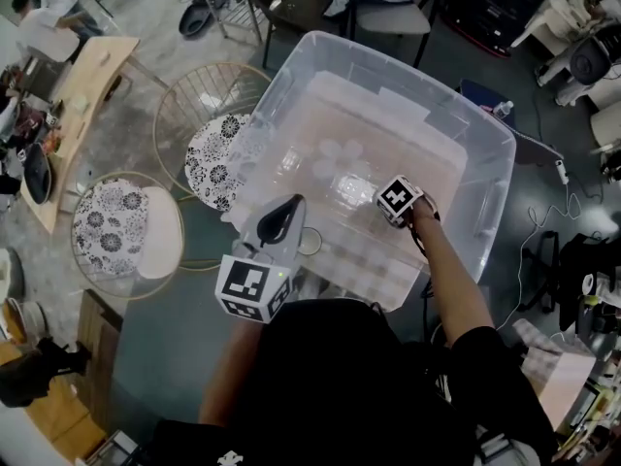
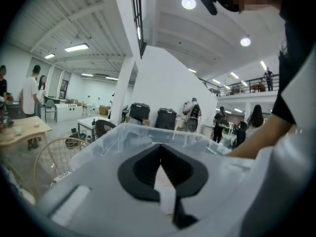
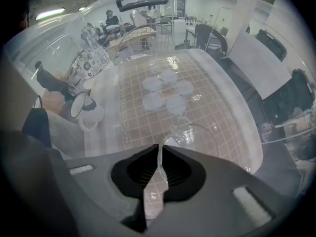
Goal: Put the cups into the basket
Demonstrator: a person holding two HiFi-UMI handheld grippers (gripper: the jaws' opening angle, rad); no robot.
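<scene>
Clear cup [image 3: 195, 132] is hanging inside plastic bin [image 1: 500, 178], right gripper [image 3: 159, 155] clamping its rim for lowering; left gripper [image 2: 160, 163] idling, jaws together.

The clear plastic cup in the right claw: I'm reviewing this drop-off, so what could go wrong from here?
The right claw pinches only the thin wall of the clear plastic cup, so it could slip or buckle. Let go here, it might tip or roll into the five clear cups clustered in the transparent plastic bin.
</scene>
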